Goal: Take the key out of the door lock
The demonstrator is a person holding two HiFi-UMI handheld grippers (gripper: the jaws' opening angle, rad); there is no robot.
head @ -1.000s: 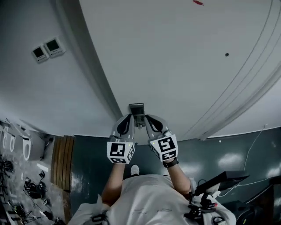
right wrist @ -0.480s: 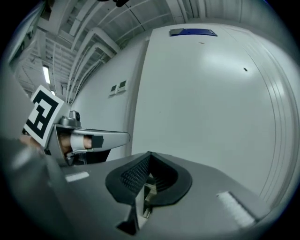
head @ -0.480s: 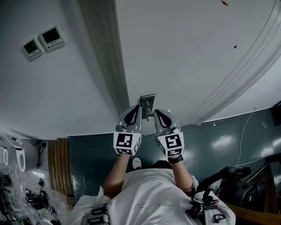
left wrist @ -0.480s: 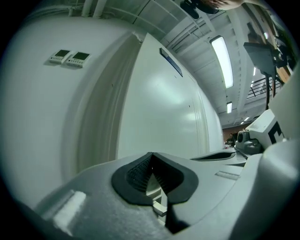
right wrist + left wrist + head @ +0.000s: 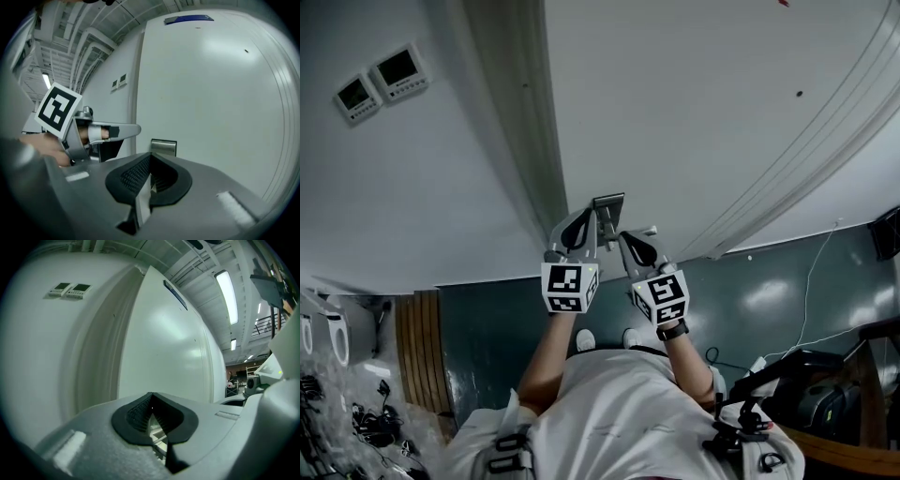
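Both arms reach up and forward to a white door. The left gripper, jaws closed together, has its tips at the metal lock plate on the door's edge. The right gripper, jaws pinched shut, hangs just below and right of the plate. The key cannot be made out. The print on a blue sign over the door is too small to read.

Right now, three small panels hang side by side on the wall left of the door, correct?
Not quite: there are two panels, not three. They hang side by side on the wall left of the door. The head view shows it.
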